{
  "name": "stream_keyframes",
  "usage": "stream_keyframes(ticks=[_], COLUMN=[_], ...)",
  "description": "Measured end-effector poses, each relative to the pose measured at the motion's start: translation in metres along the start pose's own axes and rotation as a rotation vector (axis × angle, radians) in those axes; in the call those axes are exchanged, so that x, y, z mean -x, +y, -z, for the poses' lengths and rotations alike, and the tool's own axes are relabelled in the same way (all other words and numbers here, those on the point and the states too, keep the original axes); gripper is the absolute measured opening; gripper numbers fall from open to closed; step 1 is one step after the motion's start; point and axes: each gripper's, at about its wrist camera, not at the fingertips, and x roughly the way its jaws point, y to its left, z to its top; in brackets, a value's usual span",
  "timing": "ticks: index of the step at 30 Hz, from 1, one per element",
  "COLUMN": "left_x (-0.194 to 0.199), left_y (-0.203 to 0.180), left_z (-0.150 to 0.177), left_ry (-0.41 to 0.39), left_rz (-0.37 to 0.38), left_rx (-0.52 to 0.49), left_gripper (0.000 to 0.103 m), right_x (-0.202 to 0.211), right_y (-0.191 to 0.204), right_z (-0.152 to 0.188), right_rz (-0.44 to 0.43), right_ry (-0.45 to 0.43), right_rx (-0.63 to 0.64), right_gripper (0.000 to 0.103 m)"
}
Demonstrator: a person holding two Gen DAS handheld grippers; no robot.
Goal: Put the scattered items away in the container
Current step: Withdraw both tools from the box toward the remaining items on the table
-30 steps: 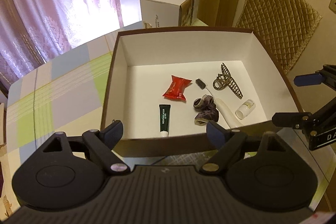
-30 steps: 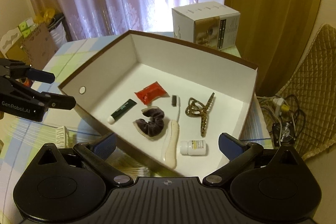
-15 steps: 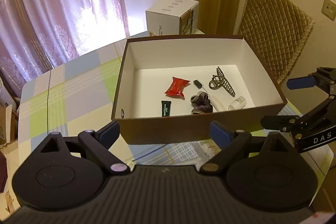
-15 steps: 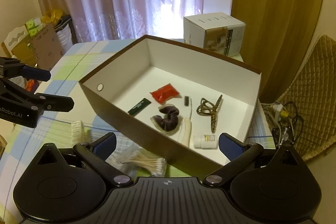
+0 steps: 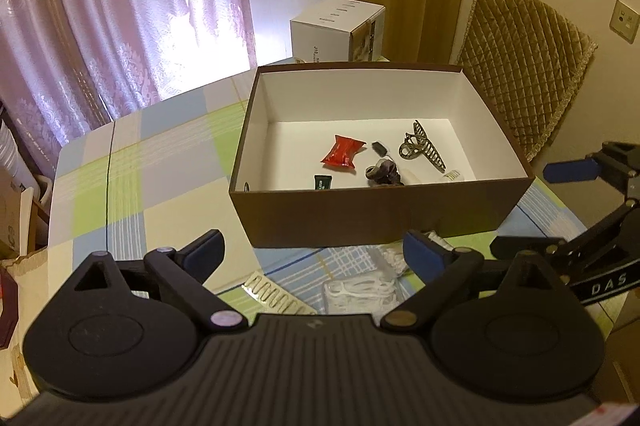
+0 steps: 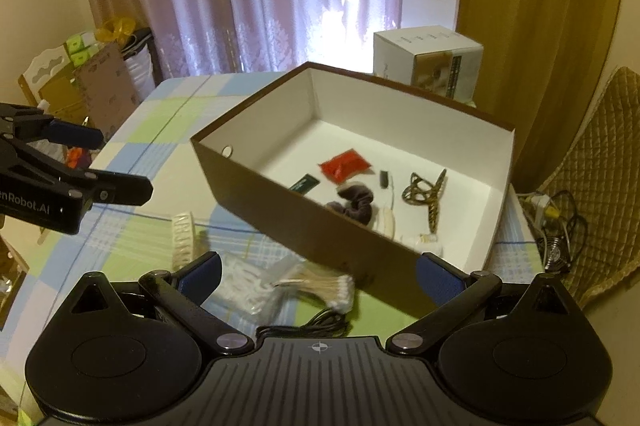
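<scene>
Both grippers have pulled back, baring a comb [image 5: 276, 297] and cotton swabs [image 6: 320, 286] at lower centre. Left gripper [image 5: 314, 254] and right gripper [image 6: 318, 272] hang empty, jaws apart. The brown box [image 5: 380, 214], mid-frame, holds a red packet [image 5: 343, 156] and hair claw [image 5: 422, 151].

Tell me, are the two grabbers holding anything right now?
No. The left gripper and the right gripper are both open and empty, above the table in front of the box.

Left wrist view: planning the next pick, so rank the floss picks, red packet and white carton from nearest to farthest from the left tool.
1. Floss picks, on the table between the left tool's fingers.
2. Red packet, inside the brown box.
3. White carton, behind the box.
</scene>
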Motion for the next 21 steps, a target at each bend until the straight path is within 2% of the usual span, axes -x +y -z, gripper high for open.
stream_keyframes(ticks=[21], left_x=[0.016], left_y=[-0.001], left_z=[0.027], left_ry=[0.026], left_rz=[-0.01], left_rx=[0.032], left_gripper=[0.094], right_x=[-0.003], right_y=[0.018], right_z=[0.03], right_rz=[-0.02], right_ry=[0.048], right_rx=[-0.008], right_gripper=[0.101])
